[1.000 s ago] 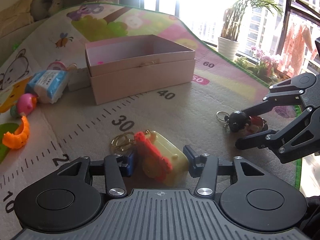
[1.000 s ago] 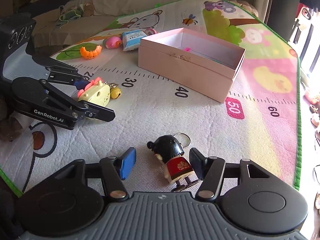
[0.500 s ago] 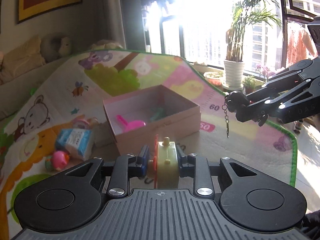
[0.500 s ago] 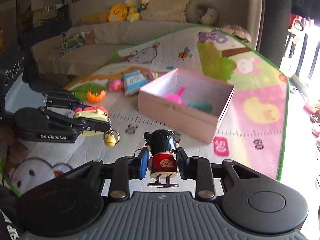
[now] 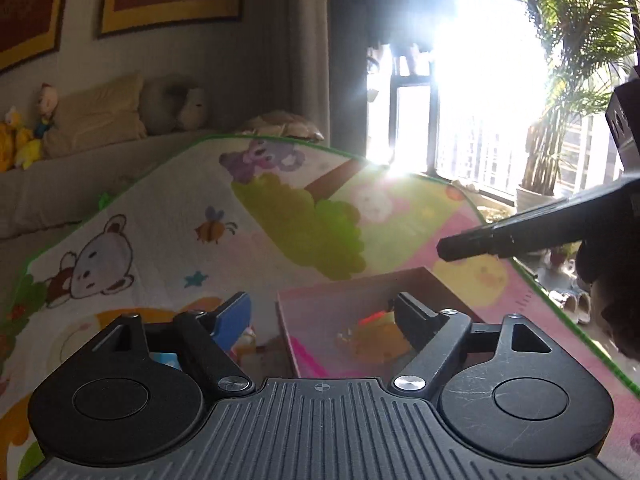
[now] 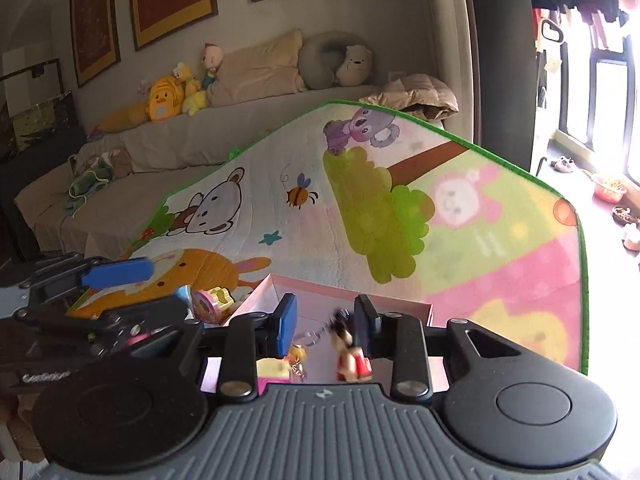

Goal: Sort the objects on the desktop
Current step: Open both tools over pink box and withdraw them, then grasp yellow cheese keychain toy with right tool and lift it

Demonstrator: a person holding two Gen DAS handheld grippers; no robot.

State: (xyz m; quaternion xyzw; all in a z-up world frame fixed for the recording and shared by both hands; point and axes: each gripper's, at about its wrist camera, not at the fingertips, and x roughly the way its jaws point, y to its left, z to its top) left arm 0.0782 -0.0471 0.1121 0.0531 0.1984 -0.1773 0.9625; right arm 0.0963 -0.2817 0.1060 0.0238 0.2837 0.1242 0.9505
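The fingers of my left gripper are standing wide apart. They have just been opening, and nothing is between them. Below them the yellow toy is lying in the pink box. The fingers of my right gripper have just been closing and are standing close together. The blurry doll is hanging by one finger over the box. I cannot tell if they are pinching it. The box is sitting on the play mat.

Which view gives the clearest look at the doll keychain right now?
The right wrist view: the doll keychain, blurred, shows black hair and red dress over the pink box, beside the right tool's fingers. In the left wrist view I cannot make it out.
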